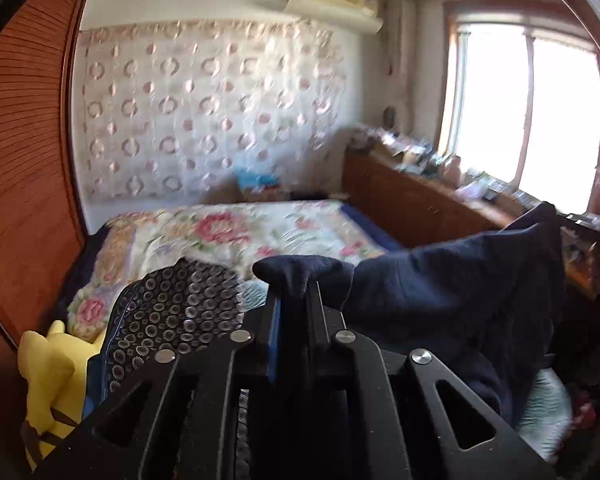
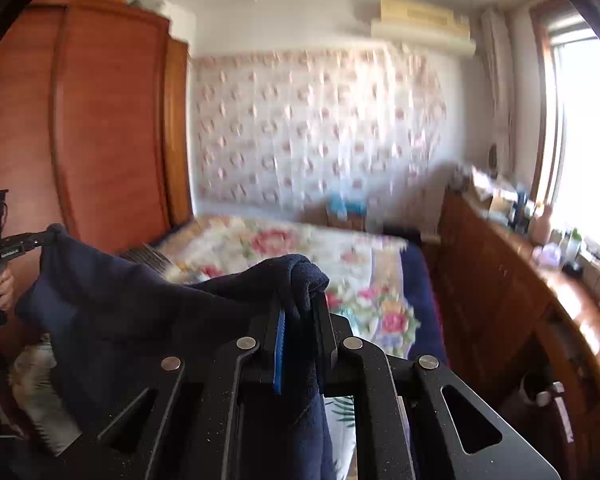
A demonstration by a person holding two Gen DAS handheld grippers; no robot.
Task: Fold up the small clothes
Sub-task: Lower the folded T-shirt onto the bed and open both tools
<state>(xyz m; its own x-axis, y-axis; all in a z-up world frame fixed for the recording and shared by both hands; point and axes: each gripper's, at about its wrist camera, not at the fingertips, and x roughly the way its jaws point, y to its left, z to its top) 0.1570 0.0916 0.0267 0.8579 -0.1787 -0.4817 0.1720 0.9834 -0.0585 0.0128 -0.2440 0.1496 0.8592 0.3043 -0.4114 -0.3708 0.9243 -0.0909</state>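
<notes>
A: Where's the garment rn?

B: Up in the air over the bed (image 1: 260,232). Dark navy garment (image 1: 460,280), fleece-looking, strung between both tools. Left gripper (image 1: 294,300) has its fingers nearly together, pinching a bunched corner. Right gripper (image 2: 302,304) same deal – fingers narrow, clamped on the other corner, cloth hanging down past them.

A: So both corners held?

B: Yep. In the right wrist view you can see the far corner running off to the left tool, w/ the person's hand (image 2: 0,288) on its handle. Cloth sags between the two, not taut.

A: Which step, you reckon?

B: Looks like the lift-and-spread bit, before any fold – the garment's off the bed, nothing creased yet afaict. Background's blurred, so can't say much abt detail further off.

A: Next move?

B: I'd guess: pull the corners apart to flatten the top edge, then lay it onto the floral bedspread (image 1: 228,236). Needs a clear patch – there's a patterned dark cloth (image 1: 172,312) just below the left tool and a yellow plush toy (image 1: 48,368) beside it, so aim further up the bed. Keep both grips firm till it's flat down, else one corner slips and it bunches.

A: What garment is it?

B: Can't tell yet – too bunched.
</notes>
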